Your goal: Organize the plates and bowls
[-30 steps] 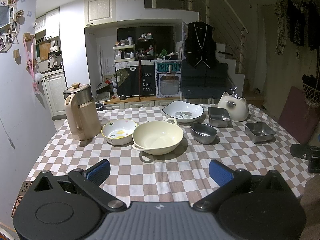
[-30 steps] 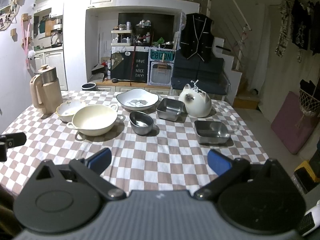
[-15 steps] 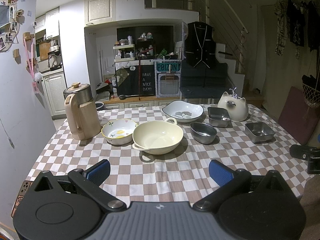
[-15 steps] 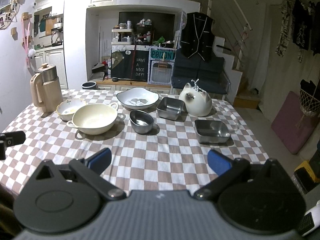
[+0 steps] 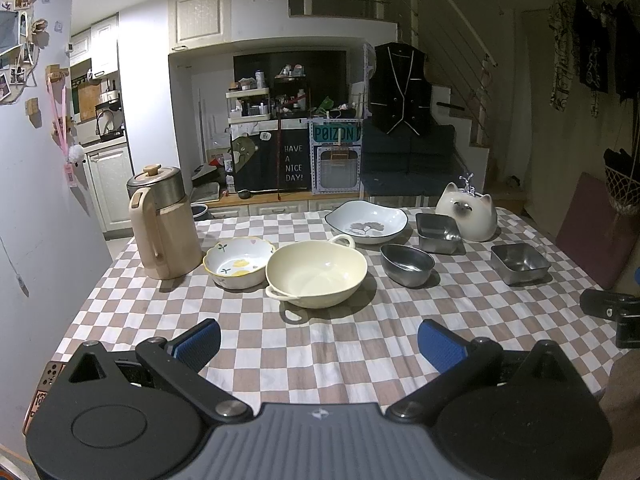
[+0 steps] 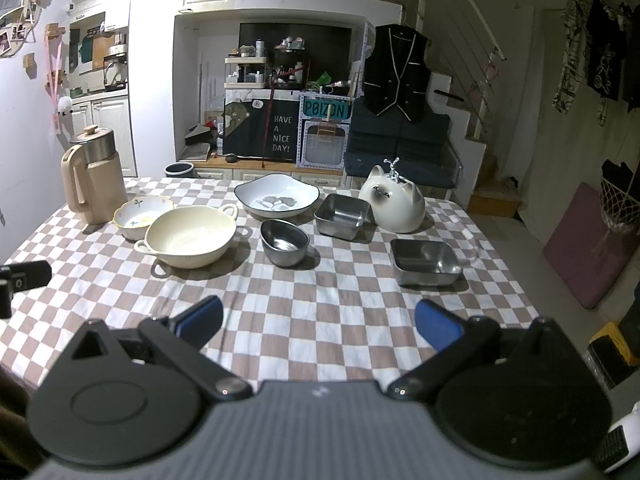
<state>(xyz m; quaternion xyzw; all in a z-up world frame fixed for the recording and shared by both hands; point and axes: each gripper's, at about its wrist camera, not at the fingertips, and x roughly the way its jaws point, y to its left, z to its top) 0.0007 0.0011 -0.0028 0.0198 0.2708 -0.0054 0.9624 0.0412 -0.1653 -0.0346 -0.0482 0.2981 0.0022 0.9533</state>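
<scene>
On the checkered table (image 5: 320, 344) stand a cream two-handled bowl (image 5: 316, 272), a small flowered bowl (image 5: 239, 262), a white dark-rimmed bowl (image 5: 366, 222), a round steel bowl (image 5: 407, 265) and two square steel dishes (image 5: 437, 232) (image 5: 520, 263). The right wrist view shows the same cream bowl (image 6: 190, 236), round steel bowl (image 6: 285, 242) and nearer square dish (image 6: 425, 261). My left gripper (image 5: 319, 340) is open and empty over the table's near edge. My right gripper (image 6: 319, 322) is open and empty, also at the near edge.
A beige kettle jug (image 5: 164, 224) stands at the table's back left. A white cat-shaped ceramic jar (image 5: 467, 216) stands at the back right. The other gripper's tip shows at the right edge of the left wrist view (image 5: 612, 312). Kitchen cabinets and stairs lie behind.
</scene>
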